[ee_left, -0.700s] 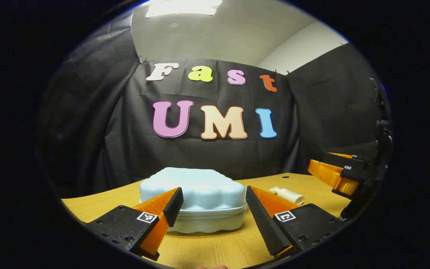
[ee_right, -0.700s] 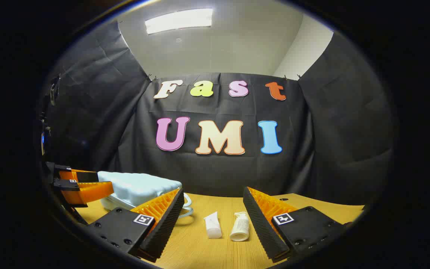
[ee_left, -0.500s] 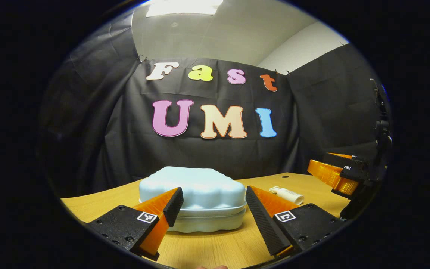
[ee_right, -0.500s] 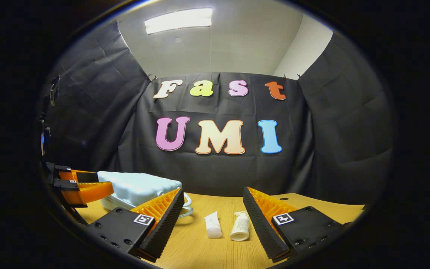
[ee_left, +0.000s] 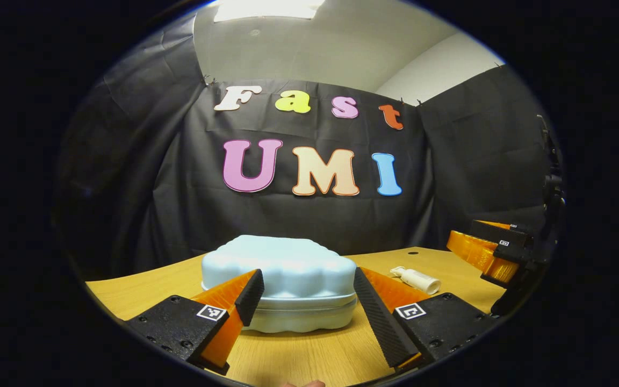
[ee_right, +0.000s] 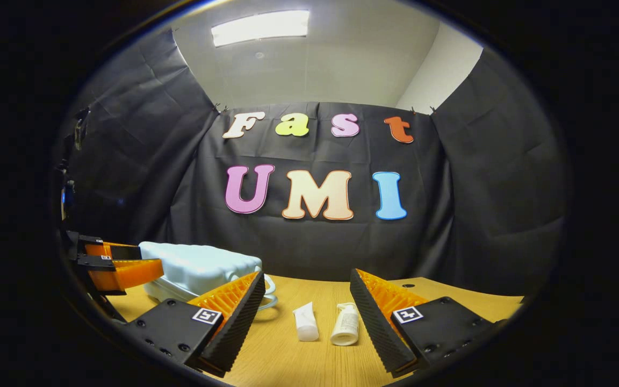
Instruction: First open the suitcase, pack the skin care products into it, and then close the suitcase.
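Both grippers, left gripper [ee_left: 305, 301] and right gripper [ee_right: 307, 309], were spread and empty, so I judged nothing done: suitcase [ee_left: 279, 282] closed at 12 o'clock, tube [ee_right: 306, 328] and bottle [ee_right: 345, 331] unpacked on the table [ee_right: 299, 365].

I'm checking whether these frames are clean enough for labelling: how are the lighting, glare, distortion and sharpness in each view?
Left gripper view: sharp, fisheye bends the table edge; the pale blue suitcase is evenly lit, soft shadow beneath it. Right gripper view: the ceiling light blows out white, but the tube and bottle stay crisp with faint shadows.
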